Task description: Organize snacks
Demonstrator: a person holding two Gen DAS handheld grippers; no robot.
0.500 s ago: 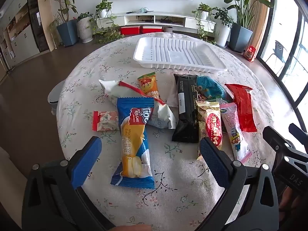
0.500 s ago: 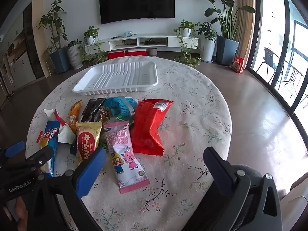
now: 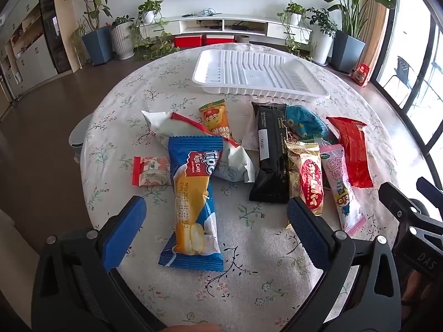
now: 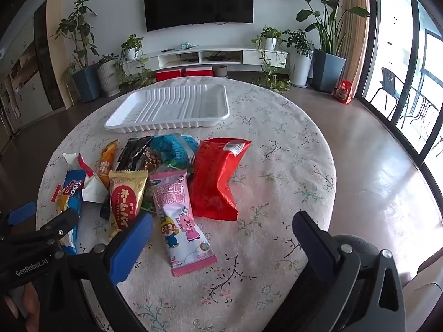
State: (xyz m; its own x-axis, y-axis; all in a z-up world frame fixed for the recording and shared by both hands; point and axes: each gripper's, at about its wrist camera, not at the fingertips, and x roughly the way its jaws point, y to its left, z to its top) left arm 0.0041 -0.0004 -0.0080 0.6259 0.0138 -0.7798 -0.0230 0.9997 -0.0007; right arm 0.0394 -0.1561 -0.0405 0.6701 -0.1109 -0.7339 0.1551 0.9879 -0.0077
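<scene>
Several snack packets lie on a round floral-clothed table. My left gripper [image 3: 216, 221] hangs open above the blue roll cake packet [image 3: 193, 202], whose near end lies between its fingers without contact. Beside that are a white bag [image 3: 193, 138], a black packet [image 3: 270, 152], a gold pie packet [image 3: 307, 177] and a small red-edged packet [image 3: 151, 171]. My right gripper [image 4: 221, 232] is open over the pink cartoon packet [image 4: 180, 218], with the red bag [image 4: 216, 177] just beyond. An empty white ribbed tray [image 4: 171, 108] sits at the far side, also visible as the tray [image 3: 257, 72].
The table's near right part [image 4: 277, 193] holds no packets. Beyond the table are potted plants [image 4: 83, 63], a low white TV shelf [image 4: 216, 55] and big windows on the right. Each gripper shows at the edge of the other's view.
Both grippers have eased slightly forward and lower toward the packets; the snacks and the tray lie as before.
</scene>
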